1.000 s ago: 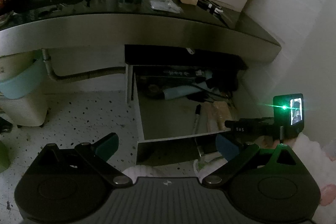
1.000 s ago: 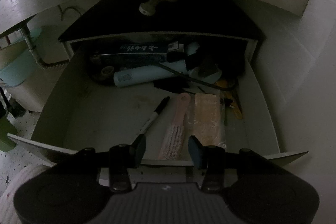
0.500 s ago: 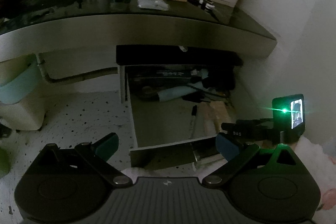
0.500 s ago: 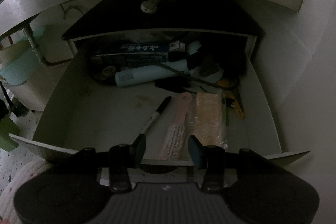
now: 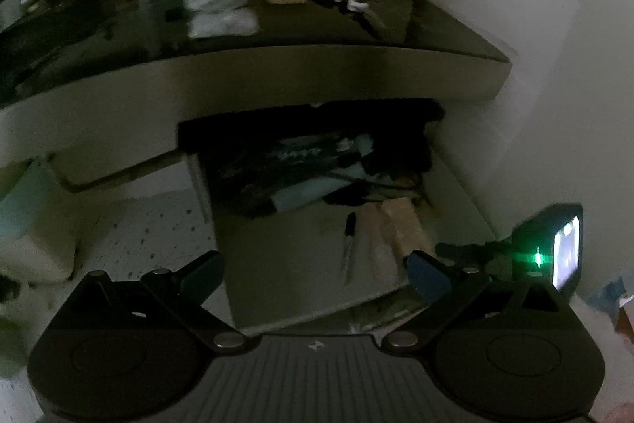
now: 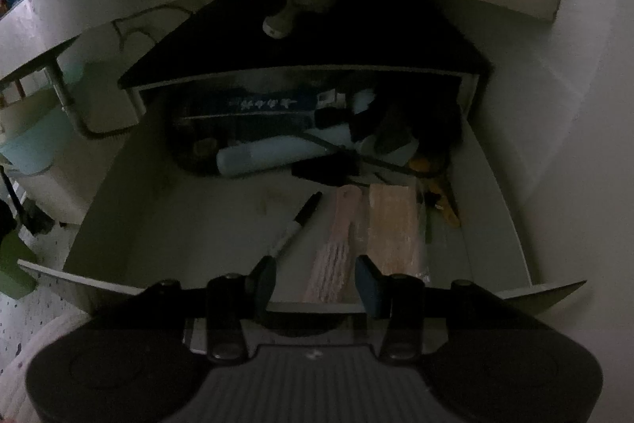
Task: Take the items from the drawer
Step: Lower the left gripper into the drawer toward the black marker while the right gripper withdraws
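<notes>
Left wrist view: left tool (image 5: 313,274) spread wide and empty, open drawer (image 5: 467,201) at 12 o'clock below the counter (image 5: 253,82) — right wrist view: right tool (image 6: 315,282) parted, empty, over the drawer's front edge, marker (image 6: 297,224) at 11 o'clock, pink brush (image 6: 337,244) dead ahead.

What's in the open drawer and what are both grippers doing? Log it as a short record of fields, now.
drawer: open, pulled out under the counter
front items: black marker, pink brush, tan wrapped block, side by side
rear items: pale blue tube, dark printed box, tangled dark clutter
right gripper: open, empty, just above the drawer's front edge, lined up with the pink brush
left gripper: open, empty, held back from the drawer
items removed: none visible in either gripper
</notes>
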### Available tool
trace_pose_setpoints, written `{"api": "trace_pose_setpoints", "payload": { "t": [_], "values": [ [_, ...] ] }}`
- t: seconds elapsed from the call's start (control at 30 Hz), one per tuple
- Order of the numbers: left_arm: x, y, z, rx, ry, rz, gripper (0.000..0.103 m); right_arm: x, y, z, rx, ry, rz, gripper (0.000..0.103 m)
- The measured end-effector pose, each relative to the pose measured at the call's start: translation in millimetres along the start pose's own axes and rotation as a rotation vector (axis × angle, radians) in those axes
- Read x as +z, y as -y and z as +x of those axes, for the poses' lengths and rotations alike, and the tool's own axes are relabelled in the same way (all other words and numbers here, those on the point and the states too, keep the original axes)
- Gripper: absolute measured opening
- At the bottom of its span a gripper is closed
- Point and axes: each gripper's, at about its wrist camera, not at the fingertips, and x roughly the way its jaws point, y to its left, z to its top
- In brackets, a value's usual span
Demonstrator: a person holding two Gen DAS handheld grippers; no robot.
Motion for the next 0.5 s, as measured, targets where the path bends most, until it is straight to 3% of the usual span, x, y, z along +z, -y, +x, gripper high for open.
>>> {"api": "trace_pose_setpoints", "payload": {
  "t": [0.2,0.37,0.43,0.5],
  "values": [
    [23.7,19.9,47.3,0.016,-0.078,0.075,0.099,-1.5,7.5,-8.7,0.016,0.04,0.075,0.045],
    [31.3,23.6,75.5,0.027,-0.125,0.072,0.099,-4.2,23.0,-43.7,0.015,0.142,0.131,0.047],
    [33.7,25.7,85.2,0.017,-0.146,0.077,0.099,-9.5,31.3,-63.1,0.011,0.189,0.153,0.058],
    [35.9,28.8,97.7,0.004,-0.174,0.081,0.099,-17.6,41.2,-82.9,0.012,0.224,0.177,0.061]
  ]
}}
